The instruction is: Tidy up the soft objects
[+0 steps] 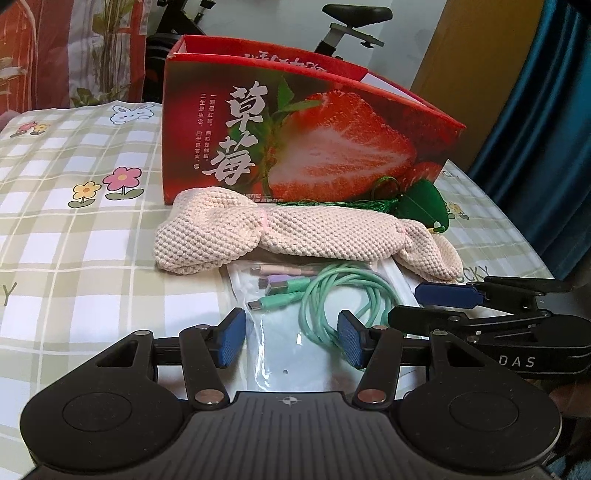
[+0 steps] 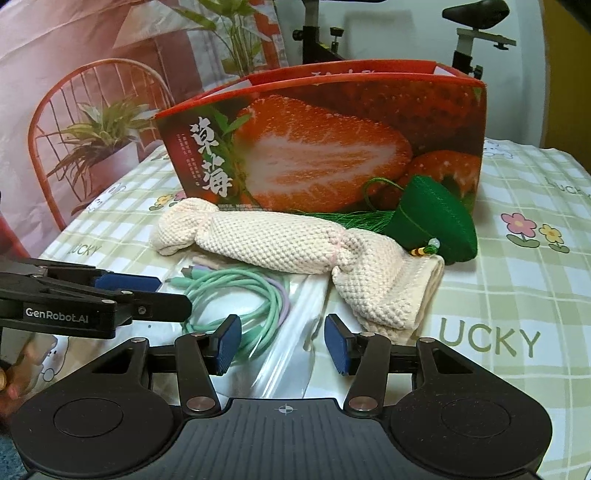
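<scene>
A cream knitted pouch (image 1: 295, 232) (image 2: 295, 243) lies on the checked cloth in front of a red strawberry box (image 1: 295, 136) (image 2: 332, 147). A green woven sachet with tassel (image 1: 424, 203) (image 2: 432, 221) rests at the pouch's right end, against the box. A clear bag of mint and lilac cables (image 1: 325, 302) (image 2: 240, 295) lies just in front of the pouch. My left gripper (image 1: 291, 341) is open, hovering above the bag. My right gripper (image 2: 282, 345) is open over the bag's right part, near the pouch's end. Each gripper shows in the other's view, the right one (image 1: 432, 306) and the left one (image 2: 155, 295).
The checked tablecloth (image 1: 81, 229) (image 2: 517, 295) with flowers and "LUCKY" print covers the table. An exercise bike (image 1: 351, 29) (image 2: 472, 33) stands behind the box. A printed backdrop with a red chair (image 2: 74, 122) is at the left, a blue curtain (image 1: 546, 129) at the right.
</scene>
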